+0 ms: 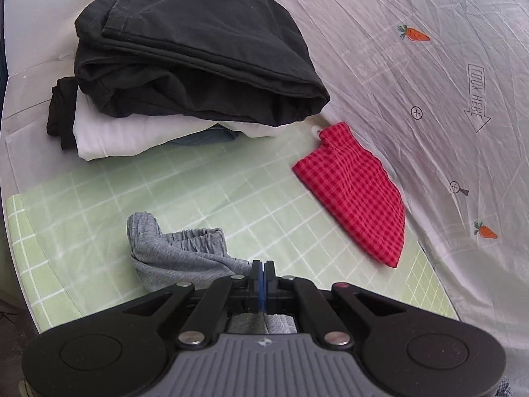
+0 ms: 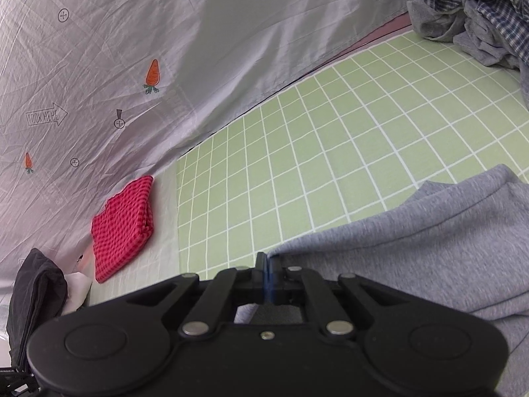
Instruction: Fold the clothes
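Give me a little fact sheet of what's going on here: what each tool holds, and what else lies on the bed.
surface: green checked sheet, pale printed sheet behind it
left gripper: shut on the grey garment
right gripper: shut on the same grey garment
folded stack: black clothes on top of white clothes
beside the stack: red checked cloth, folded
unfolded pile: blue checked clothes, far corner in the right wrist view

Open green checked sheet [image 2: 330, 139] lay ahead of both grippers. A clothes stack [image 1: 185, 66] blocked the far left, a red checked cloth [image 1: 357, 192] sat beside the hanging white drape [image 1: 429, 82], and a plaid heap [image 2: 479, 16] crowded the far right corner.
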`<action>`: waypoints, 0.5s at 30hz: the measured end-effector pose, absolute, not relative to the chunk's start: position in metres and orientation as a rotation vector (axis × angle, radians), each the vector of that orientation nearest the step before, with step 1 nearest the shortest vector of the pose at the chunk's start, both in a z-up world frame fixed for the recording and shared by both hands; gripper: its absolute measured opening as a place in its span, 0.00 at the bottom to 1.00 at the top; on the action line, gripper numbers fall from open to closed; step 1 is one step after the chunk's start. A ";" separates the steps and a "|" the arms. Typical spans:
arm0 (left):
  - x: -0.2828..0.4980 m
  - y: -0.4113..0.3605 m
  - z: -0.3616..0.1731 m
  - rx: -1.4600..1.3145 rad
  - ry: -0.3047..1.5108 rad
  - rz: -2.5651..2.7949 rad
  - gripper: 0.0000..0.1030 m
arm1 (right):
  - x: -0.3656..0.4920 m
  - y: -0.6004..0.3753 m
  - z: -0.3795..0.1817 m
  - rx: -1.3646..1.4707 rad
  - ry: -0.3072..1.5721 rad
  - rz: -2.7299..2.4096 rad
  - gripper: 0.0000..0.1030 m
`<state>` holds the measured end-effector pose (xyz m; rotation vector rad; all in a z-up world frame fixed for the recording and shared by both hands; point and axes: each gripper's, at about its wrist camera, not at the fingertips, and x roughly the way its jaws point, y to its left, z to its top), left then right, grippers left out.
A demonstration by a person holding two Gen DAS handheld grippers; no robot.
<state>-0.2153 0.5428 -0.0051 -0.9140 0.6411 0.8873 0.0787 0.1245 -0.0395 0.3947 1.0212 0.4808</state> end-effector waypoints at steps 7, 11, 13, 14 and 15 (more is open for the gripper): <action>-0.222 0.544 -0.018 -0.893 0.740 0.913 0.00 | 0.085 0.112 -0.021 0.390 0.935 0.428 0.01; -0.230 0.546 -0.028 -0.860 0.819 0.962 0.00 | 0.079 0.118 -0.019 0.250 0.967 0.439 0.01; -0.230 0.546 -0.023 -0.812 0.825 0.969 0.07 | 0.075 0.123 -0.016 0.182 0.958 0.420 0.04; -0.229 0.546 -0.019 -0.794 0.811 0.955 0.17 | 0.073 0.125 -0.015 0.150 0.952 0.409 0.10; -0.228 0.546 -0.015 -0.778 0.792 0.937 0.25 | 0.073 0.128 -0.014 0.129 0.938 0.409 0.21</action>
